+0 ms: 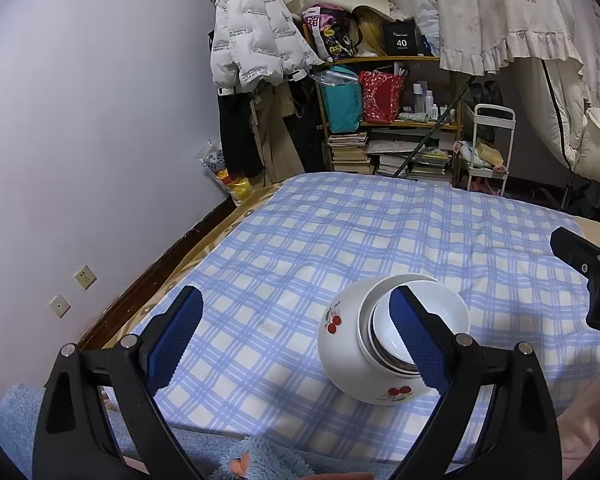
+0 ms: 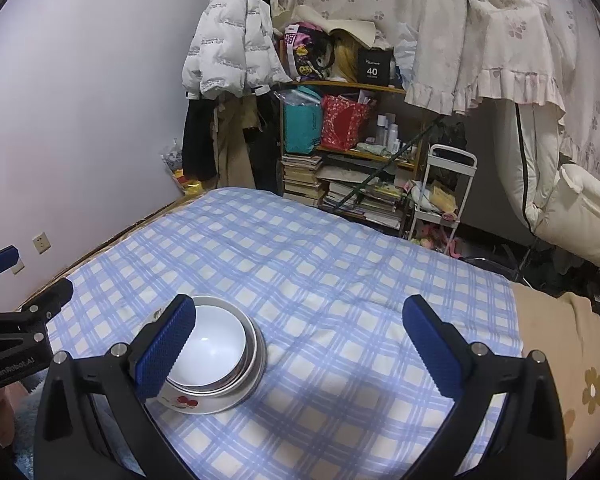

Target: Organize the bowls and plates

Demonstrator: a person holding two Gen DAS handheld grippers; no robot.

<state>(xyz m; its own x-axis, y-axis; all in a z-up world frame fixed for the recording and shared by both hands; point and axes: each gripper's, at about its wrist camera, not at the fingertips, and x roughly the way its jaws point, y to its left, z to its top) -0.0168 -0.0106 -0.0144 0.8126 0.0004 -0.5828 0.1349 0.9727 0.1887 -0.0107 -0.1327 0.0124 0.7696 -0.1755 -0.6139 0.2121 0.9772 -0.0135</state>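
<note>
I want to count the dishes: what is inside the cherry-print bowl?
Nested inside the cherry bowl sit a metal-rimmed dish and a white bowl. Anything beneath them is hidden.

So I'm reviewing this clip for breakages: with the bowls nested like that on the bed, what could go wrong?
The white cherry-print ceramic bowl holding smaller bowls sits on the soft blue-checked bedsheet, so the stack could tip if nudged. The open left claw has one finger right at the stack and might knock it. The nested bowls could slip apart when lifted.
</note>
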